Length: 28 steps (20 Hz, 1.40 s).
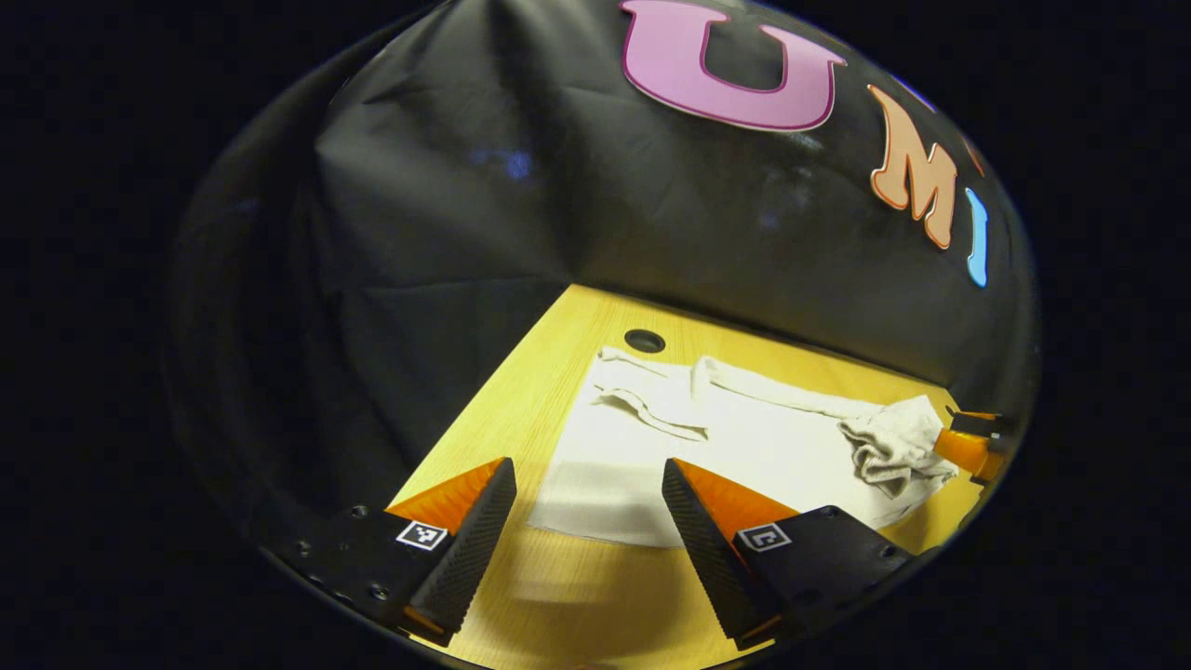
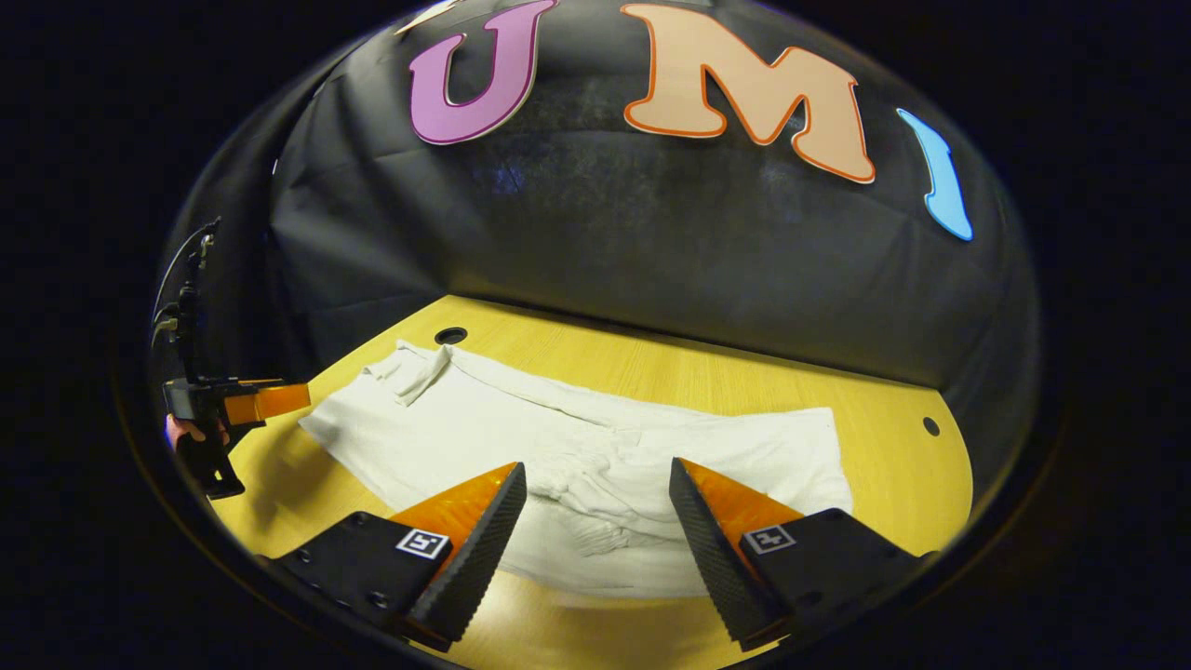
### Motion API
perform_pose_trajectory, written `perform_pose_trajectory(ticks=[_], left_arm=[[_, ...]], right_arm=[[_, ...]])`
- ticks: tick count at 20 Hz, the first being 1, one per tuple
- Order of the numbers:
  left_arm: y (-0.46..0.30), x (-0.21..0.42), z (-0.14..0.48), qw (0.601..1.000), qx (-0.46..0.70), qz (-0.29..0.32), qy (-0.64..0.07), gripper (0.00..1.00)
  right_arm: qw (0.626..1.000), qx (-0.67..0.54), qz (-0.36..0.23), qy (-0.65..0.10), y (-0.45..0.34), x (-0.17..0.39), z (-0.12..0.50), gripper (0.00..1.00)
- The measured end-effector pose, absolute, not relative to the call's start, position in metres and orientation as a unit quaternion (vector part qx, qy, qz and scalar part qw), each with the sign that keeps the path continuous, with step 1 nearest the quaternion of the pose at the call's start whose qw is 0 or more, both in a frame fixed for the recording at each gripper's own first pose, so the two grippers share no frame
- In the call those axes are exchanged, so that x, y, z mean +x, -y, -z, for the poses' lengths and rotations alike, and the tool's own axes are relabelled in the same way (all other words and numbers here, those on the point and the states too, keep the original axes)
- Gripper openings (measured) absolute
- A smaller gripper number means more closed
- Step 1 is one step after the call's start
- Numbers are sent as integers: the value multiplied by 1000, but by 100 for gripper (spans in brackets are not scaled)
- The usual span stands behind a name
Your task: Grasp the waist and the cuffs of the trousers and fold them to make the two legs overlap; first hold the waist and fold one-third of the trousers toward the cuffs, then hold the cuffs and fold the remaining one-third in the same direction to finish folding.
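White trousers [image 2: 595, 447] lie spread flat across the middle of the wooden table [image 2: 744, 372], no third-fold begun, while the left gripper [image 1: 588, 521] and right gripper [image 2: 595, 521] hover wide open and empty at the bottom of each view.

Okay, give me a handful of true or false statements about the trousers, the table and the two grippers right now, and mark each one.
1. The white trousers lie on a wooden table. True.
2. The left hand-held gripper is clamped on the cloth. False: its jaws stand open with nothing between them.
3. The right hand-held gripper is open above the trousers. True.
4. The trousers are already folded into a small stack. False: they lie spread out and rumpled.
5. The table has a round hole near its back edge. True.
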<state>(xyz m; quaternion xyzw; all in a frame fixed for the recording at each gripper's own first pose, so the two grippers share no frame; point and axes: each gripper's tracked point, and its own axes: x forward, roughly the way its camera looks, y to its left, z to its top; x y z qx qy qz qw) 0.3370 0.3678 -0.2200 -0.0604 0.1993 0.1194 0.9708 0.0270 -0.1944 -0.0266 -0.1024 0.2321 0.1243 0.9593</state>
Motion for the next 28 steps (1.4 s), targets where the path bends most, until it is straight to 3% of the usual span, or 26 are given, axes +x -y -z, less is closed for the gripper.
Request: perform_pose_trajectory(ticks=[13, 17, 18, 21, 22, 24, 28], left_arm=[[-375, 343, 263, 956, -25, -136, -259, 97], [-372, 344, 264, 956, 6, -134, -262, 85], [-369, 345, 264, 956, 8, -132, -263, 71], [-355, 350, 265, 960, -1, -118, -255, 46], [-350, 352, 264, 961, -6, -114, -253, 24], [-349, 353, 263, 961, -10, -120, -249, 3], [-347, 353, 260, 963, -23, -117, -243, 0]], right_arm=[[963, -95, -45, -247, 270, 5, 27, 98], [965, -82, -37, -245, 278, 5, 24, 98], [965, -82, -35, -245, 279, 5, 25, 98], [966, -79, -31, -245, 284, 5, 21, 98], [966, -78, -31, -243, 285, 3, 19, 98], [967, -82, -29, -240, 288, 1, 15, 98], [967, -86, -21, -238, 300, -8, 4, 98]])
